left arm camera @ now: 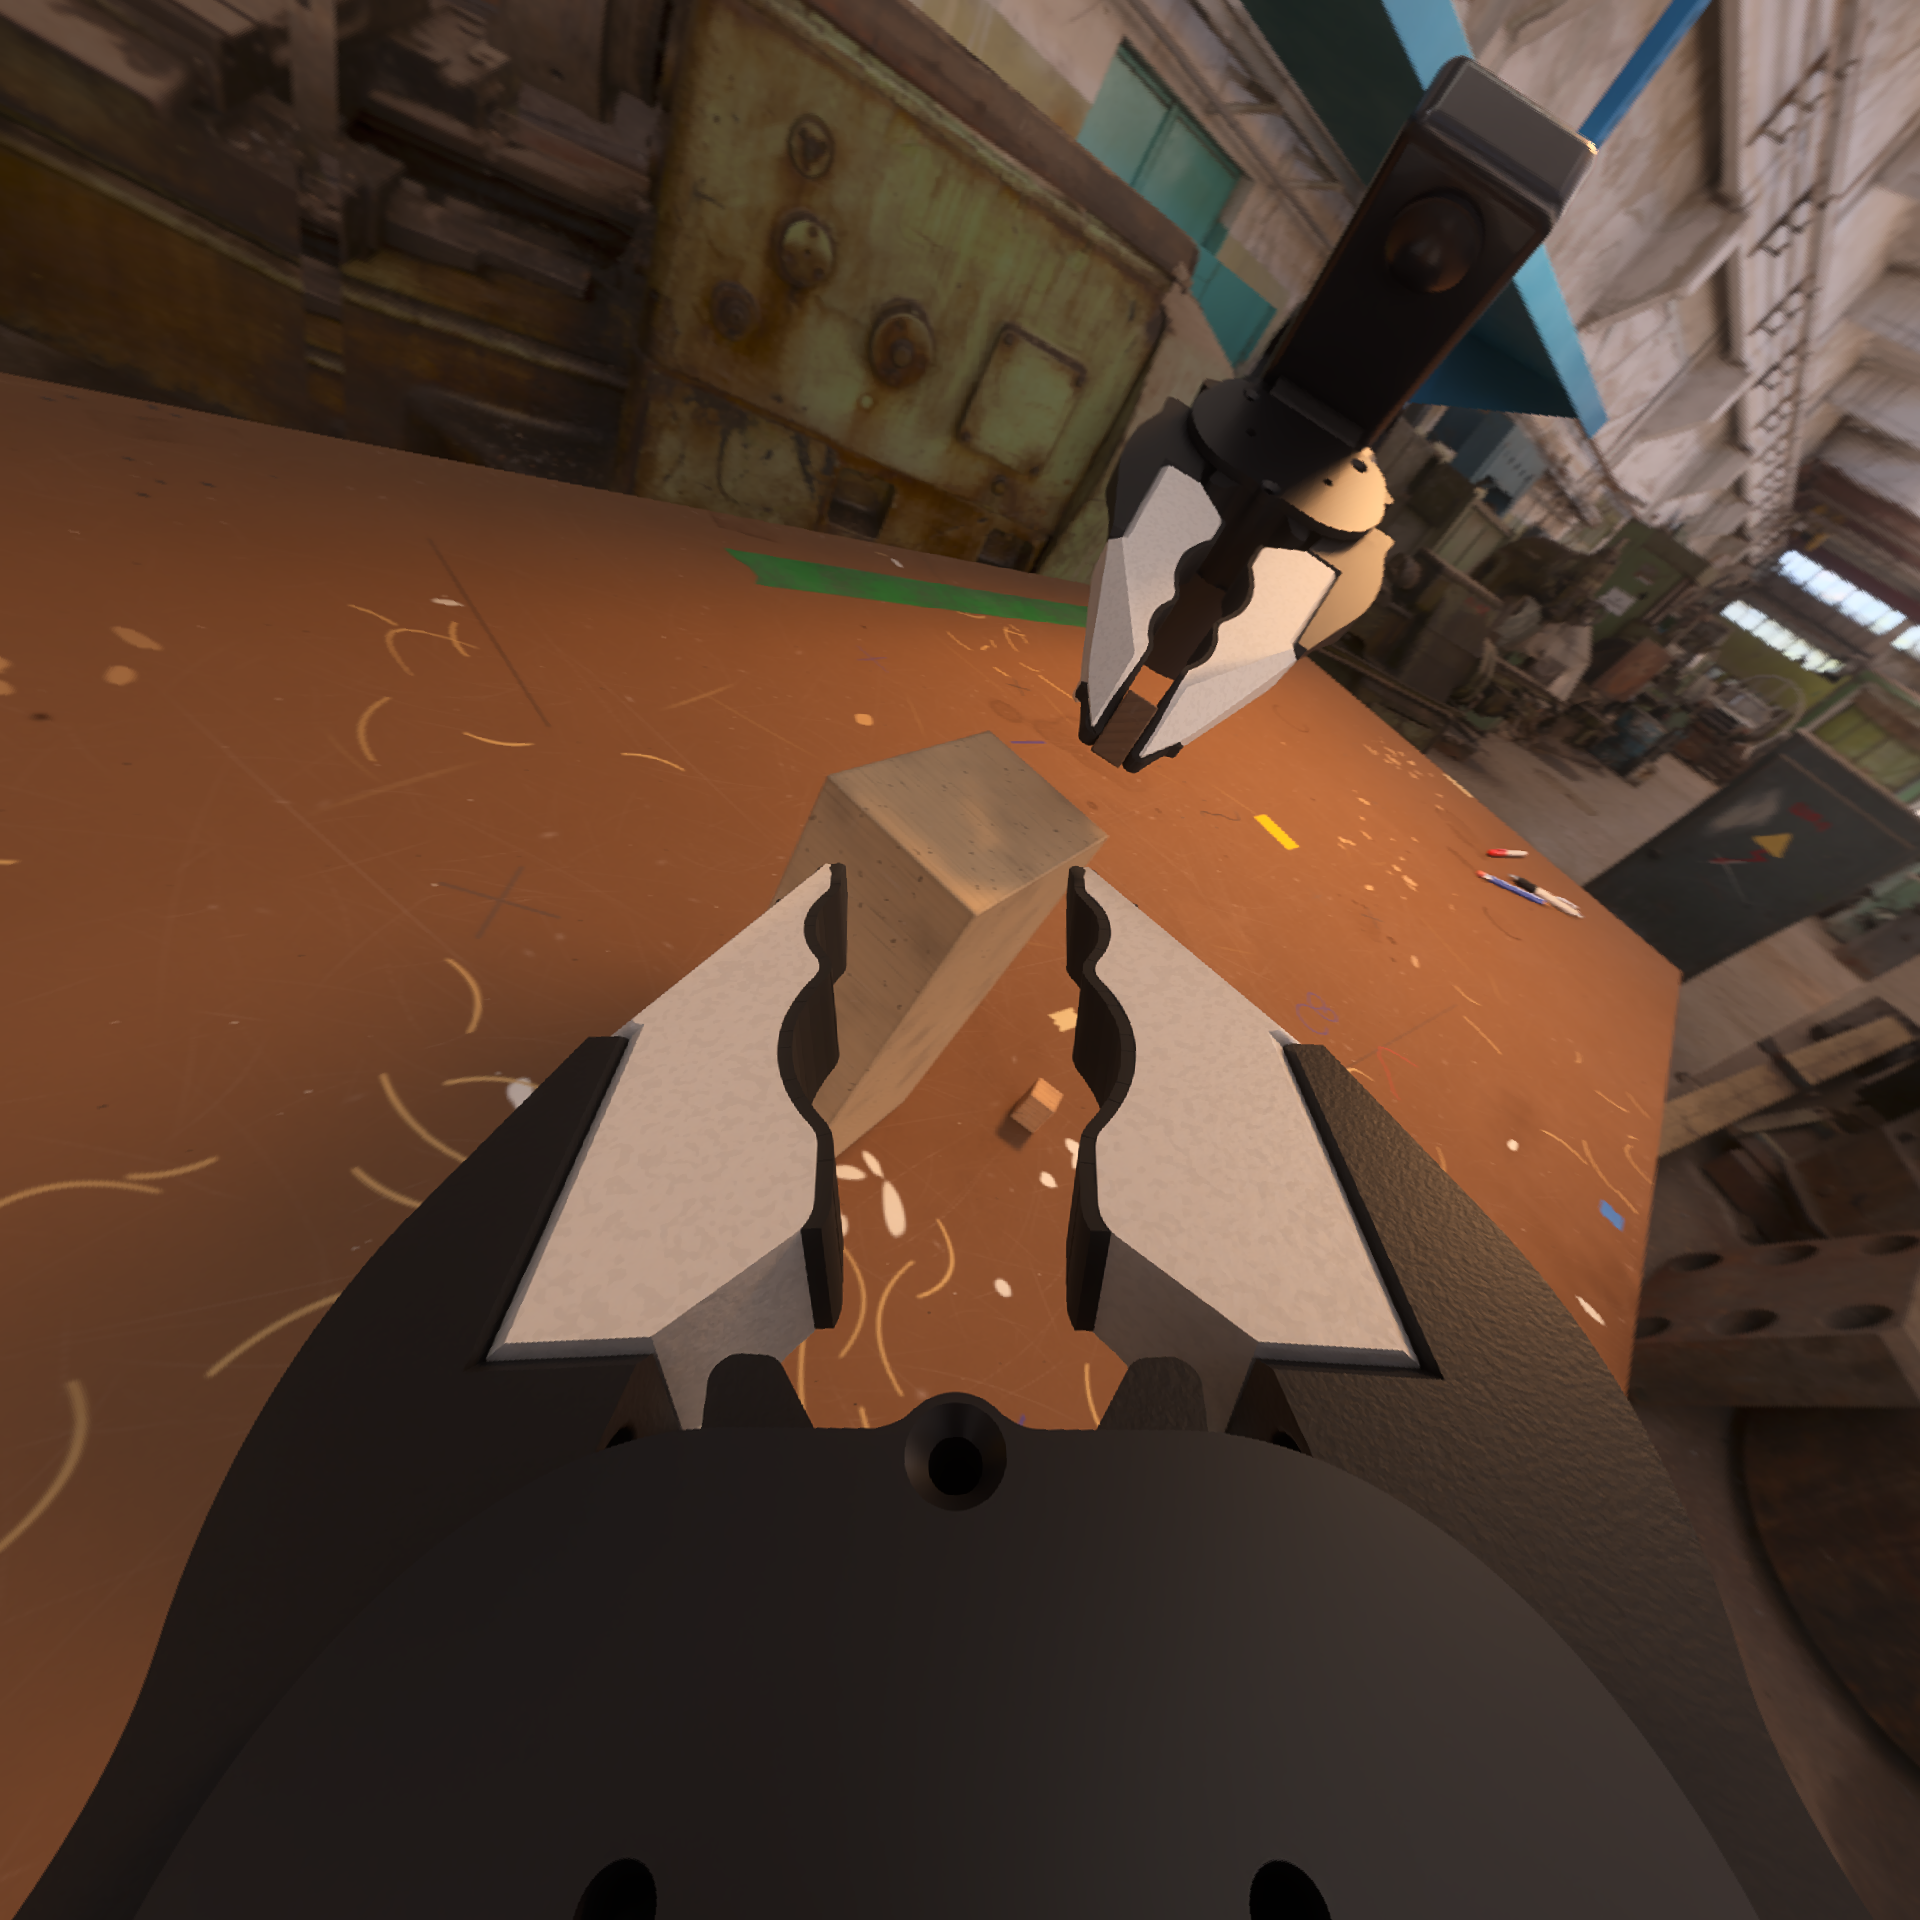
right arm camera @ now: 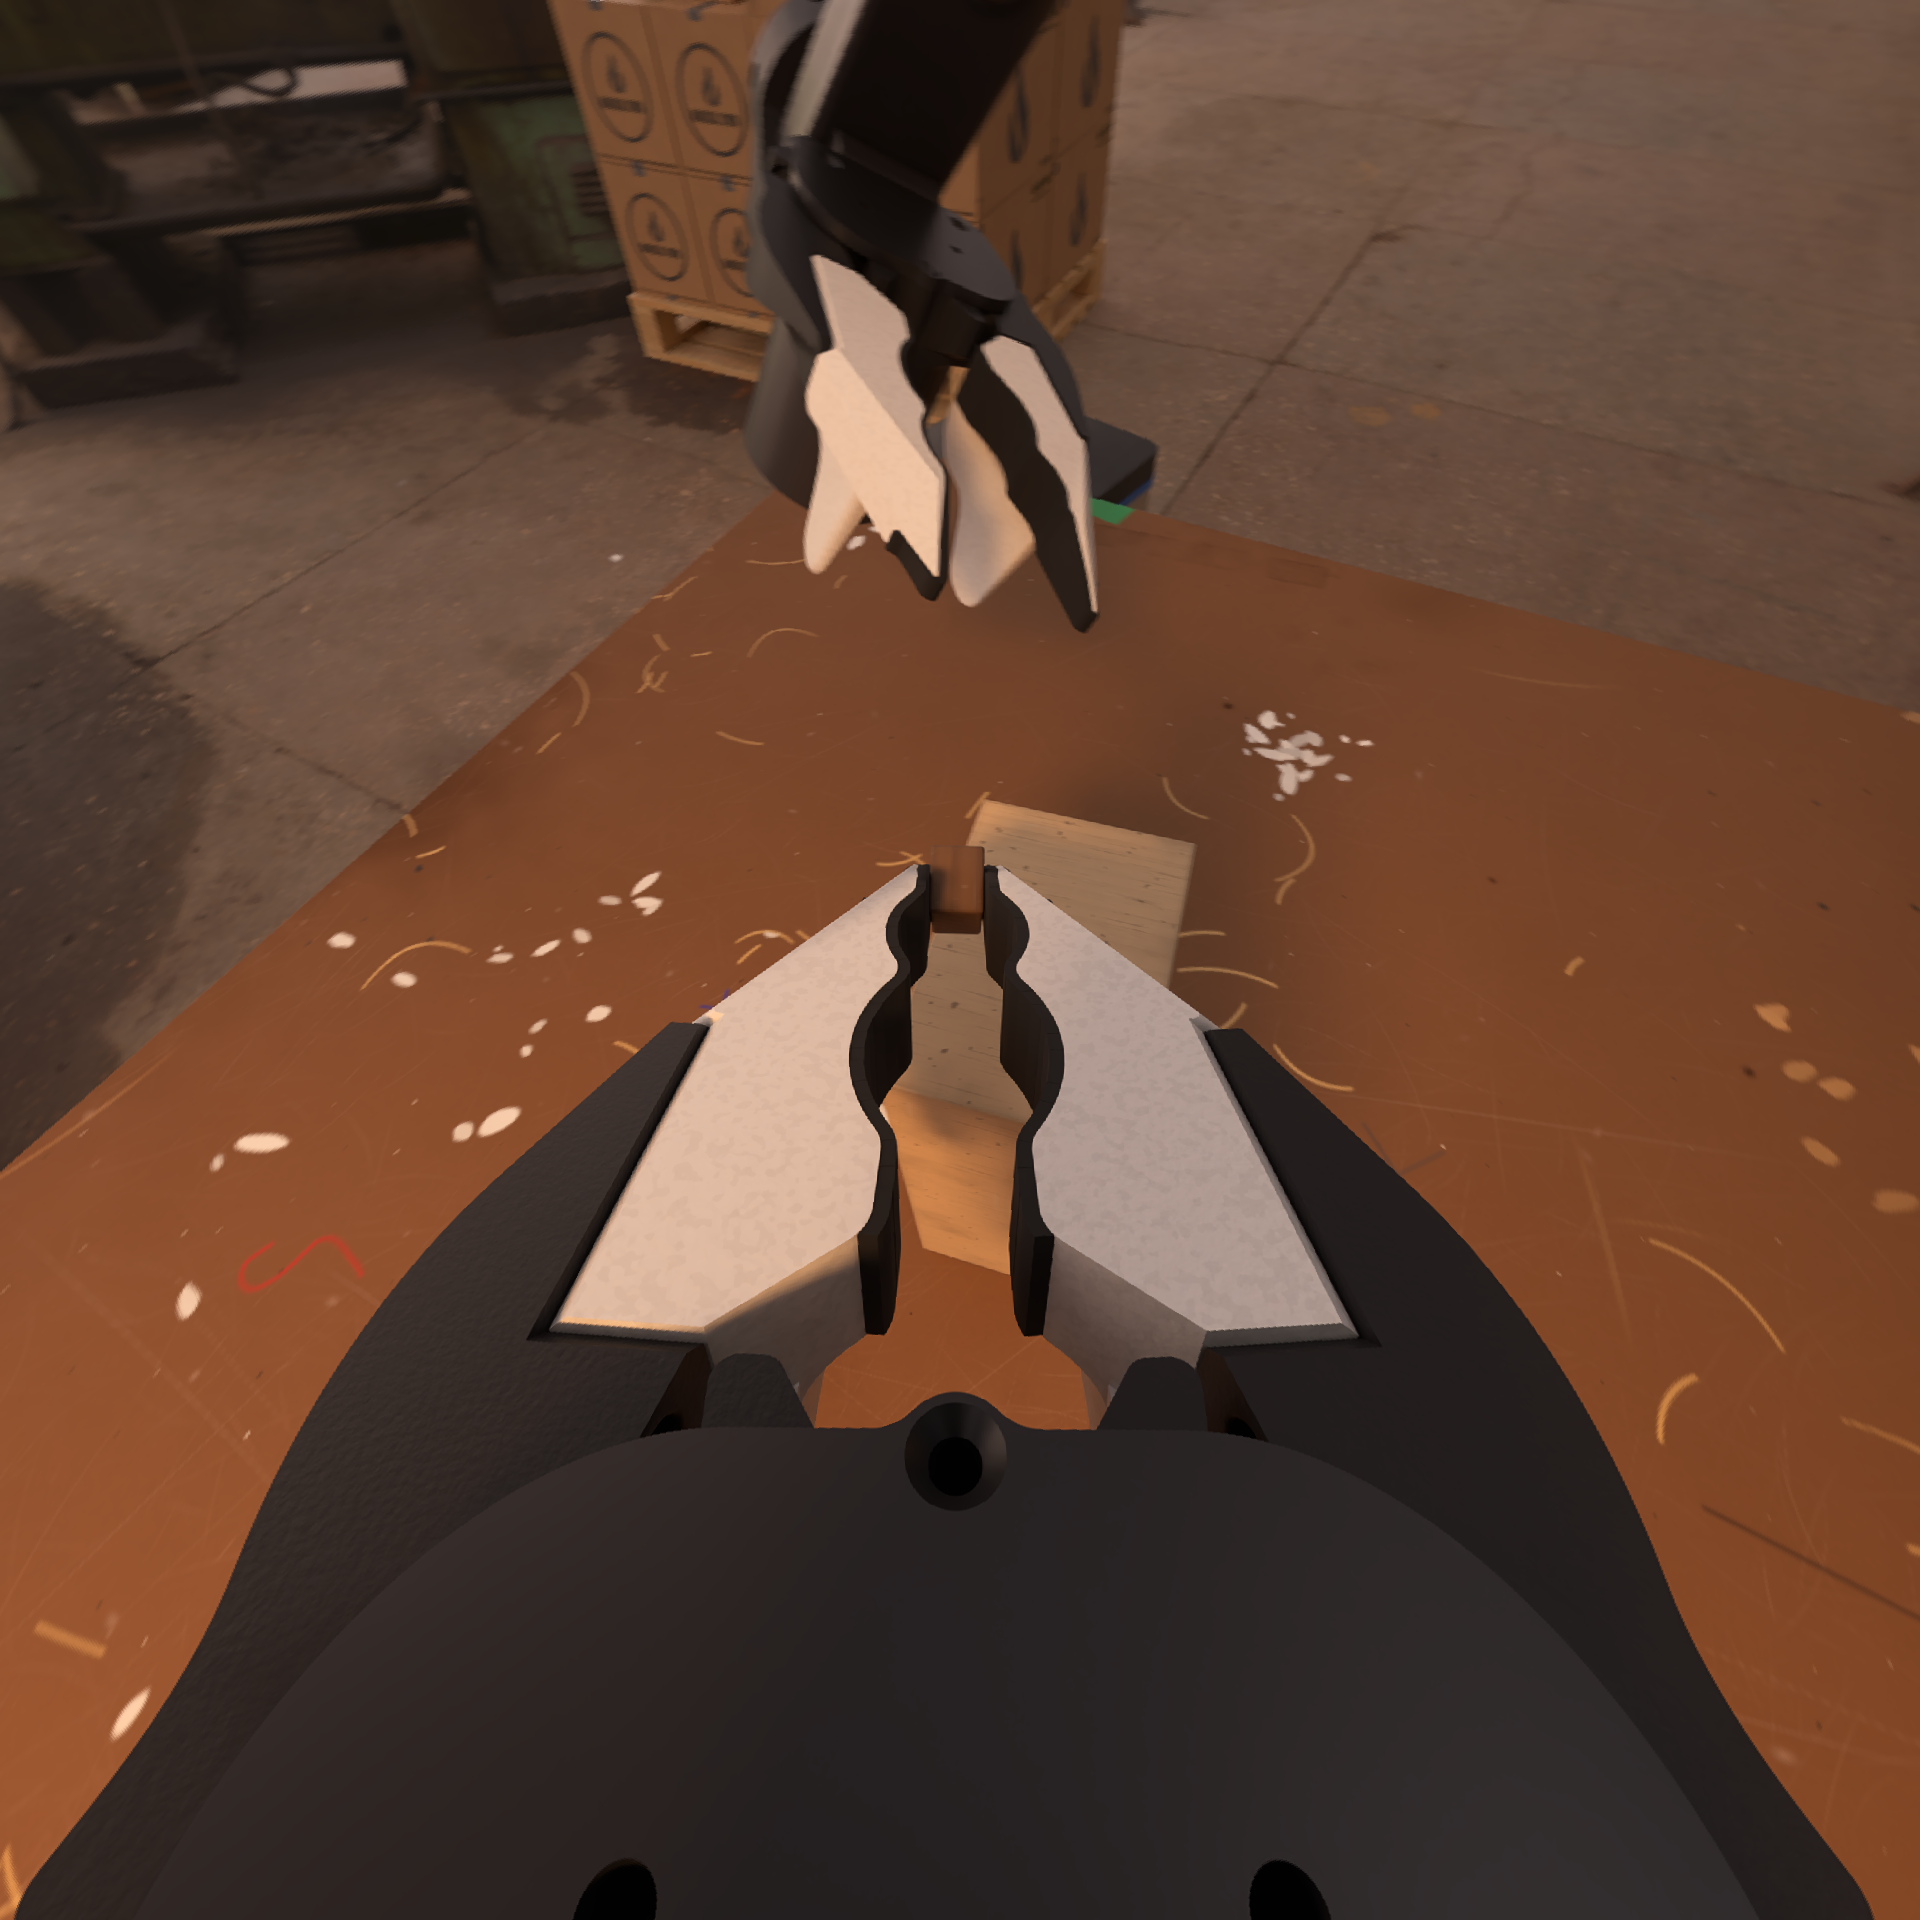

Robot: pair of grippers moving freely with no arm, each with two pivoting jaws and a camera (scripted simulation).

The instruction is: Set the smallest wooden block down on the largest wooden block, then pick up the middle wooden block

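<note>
Right now your right gripper (right arm camera: 956, 883) has its tongs narrowed onto the smallest wooden block (right arm camera: 956, 891), pinched at the very fingertips only. It hangs over the near part of the largest wooden block (right arm camera: 1091, 883), apparently not yet touching its top; from the left wrist view the small block (left arm camera: 1127, 727) looks to sit past the far corner of the big one (left arm camera: 956, 862), so you cannot tell how well it is centred.

Risks, as judged:
- Tip-only grip: a jolt could twist the small block or let it slip out.
- Releasing from height, or off-centre near an edge of the largest block: the piece may bounce, tip and roll off onto the table (right arm camera: 1558, 935).
- Opening unevenly could drag the piece sideways.

Your left gripper (left arm camera: 954, 894) hangs with its tongs wide and empty, on the near side of the largest block in its own view. The middle wooden block (left arm camera: 1034, 1107) lies on the table just beside the base of the largest block, seen between your left fingers. The largest block stands close against it, so a grasp from that side looks cramped.

Beyond the largest block: the left gripper (right arm camera: 997, 582) hovers above the table's far part, near your right gripper's path. Pens (left arm camera: 1532, 888) lie well apart, towards the table's edge. A green strip (left arm camera: 894, 587) lies at the far edge.
</note>
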